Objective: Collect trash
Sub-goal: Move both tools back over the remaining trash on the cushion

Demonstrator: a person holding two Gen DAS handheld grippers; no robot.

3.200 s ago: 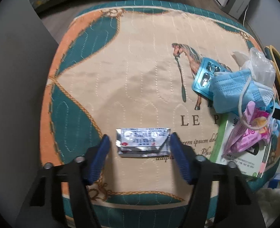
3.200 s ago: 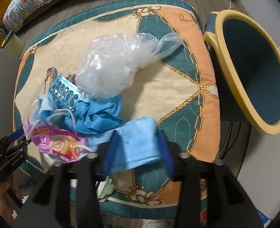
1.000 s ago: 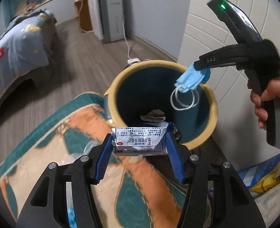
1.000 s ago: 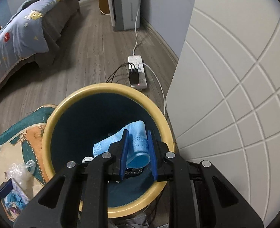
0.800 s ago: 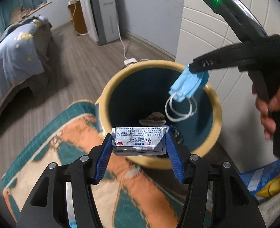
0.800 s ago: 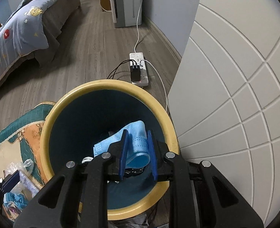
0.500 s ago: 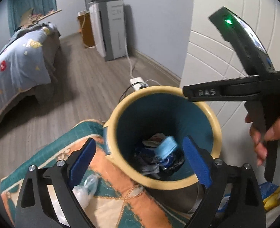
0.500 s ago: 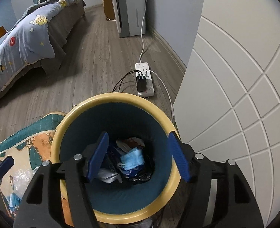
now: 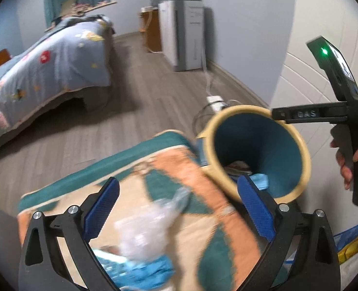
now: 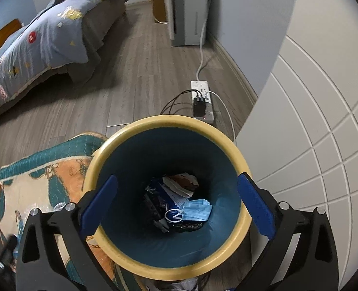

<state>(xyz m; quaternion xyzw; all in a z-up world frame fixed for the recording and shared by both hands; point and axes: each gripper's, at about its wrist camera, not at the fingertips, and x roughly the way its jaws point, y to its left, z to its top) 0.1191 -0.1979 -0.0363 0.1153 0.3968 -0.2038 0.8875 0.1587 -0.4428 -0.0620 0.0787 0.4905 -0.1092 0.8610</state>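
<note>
Bedroom floor, yellow-rimmed bin (image 10: 237, 156) right of quilted desk (image 9: 203, 177); right gripper (image 10: 176, 203) opening, left gripper (image 9: 177, 208) wide, both empty; risk: blurred swing snagging plastic bag (image 9: 150, 228).

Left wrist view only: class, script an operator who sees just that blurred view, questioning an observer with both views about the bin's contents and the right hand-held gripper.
Operator: What lies in the bin? I see only a blue edge.
Observer: A blue face mask lies at the bottom, its white ear loop on top, beside a dark wrapper.
Operator: Is the right hand-held gripper carrying anything?
Observer: No. Its jaws are opening above the bin, with nothing between them.
Operator: What is that white blur behind the bin?
Observer: A white power strip on the floor, with a black plug in it.
</note>
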